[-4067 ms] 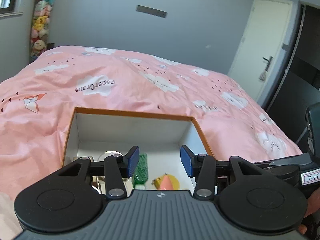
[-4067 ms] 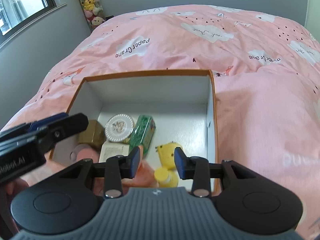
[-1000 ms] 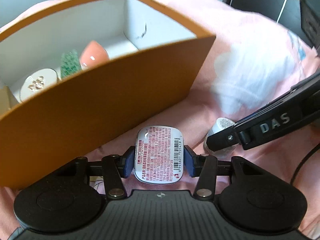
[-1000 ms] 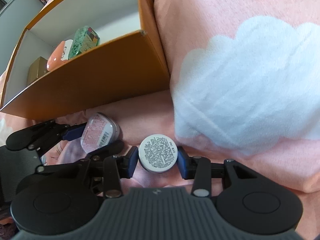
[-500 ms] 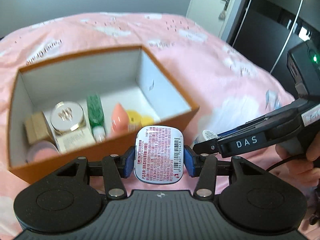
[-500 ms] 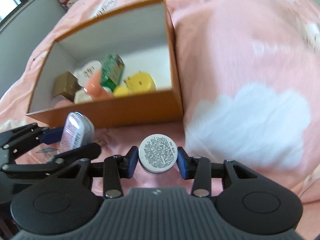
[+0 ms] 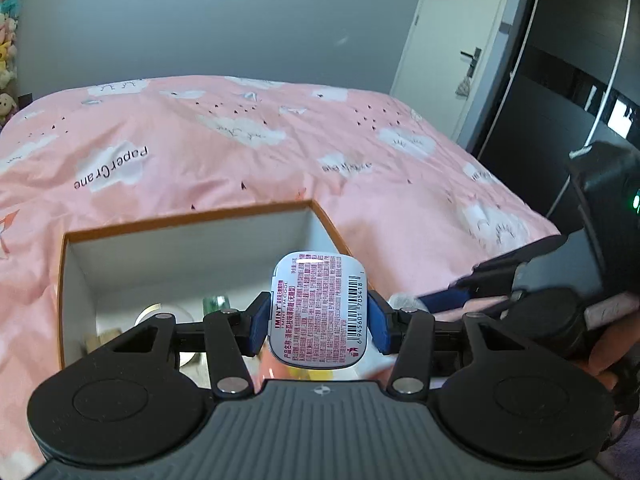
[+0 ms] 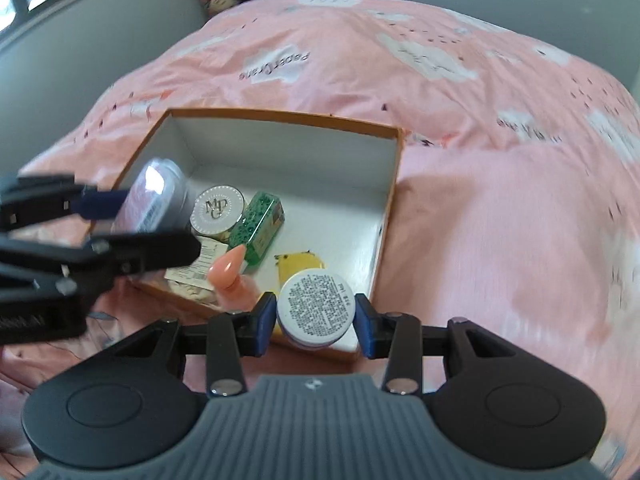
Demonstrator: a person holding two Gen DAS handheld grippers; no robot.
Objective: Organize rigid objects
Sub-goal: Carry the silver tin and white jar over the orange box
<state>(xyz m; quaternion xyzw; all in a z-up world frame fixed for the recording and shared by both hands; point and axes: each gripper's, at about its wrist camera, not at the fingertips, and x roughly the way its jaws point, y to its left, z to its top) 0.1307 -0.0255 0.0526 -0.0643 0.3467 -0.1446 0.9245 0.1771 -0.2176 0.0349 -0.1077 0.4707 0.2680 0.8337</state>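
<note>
Now, both items airborne over the box.
Mint tin [image 7: 319, 311]: flat, label side up, clamped by its short edges in the left gripper [image 7: 319, 322]; hangs above the box's near side.
Round jar [image 8: 315, 307]: base label up, pinched in the right gripper [image 8: 316, 317]; over the near right corner.
Orange box [image 8: 394, 184]: open, white inside, on the pink bed [image 8: 500, 220]; far right half of the floor bare.
Contents: round compact [image 8: 217, 208], green bottle [image 8: 260, 226], peach bottle [image 8: 228, 270], yellow toy [image 8: 298, 264], crowded toward the left and near side.
Risk: tin is smooth and gripped at its edges, so a roll may slip it; releasing above the crowd could knock the peach bottle; grippers close together may clash.
Change: a second ago both pieces sat low on the bed outside the box's front wall; both are raised, with the interior in view.
</note>
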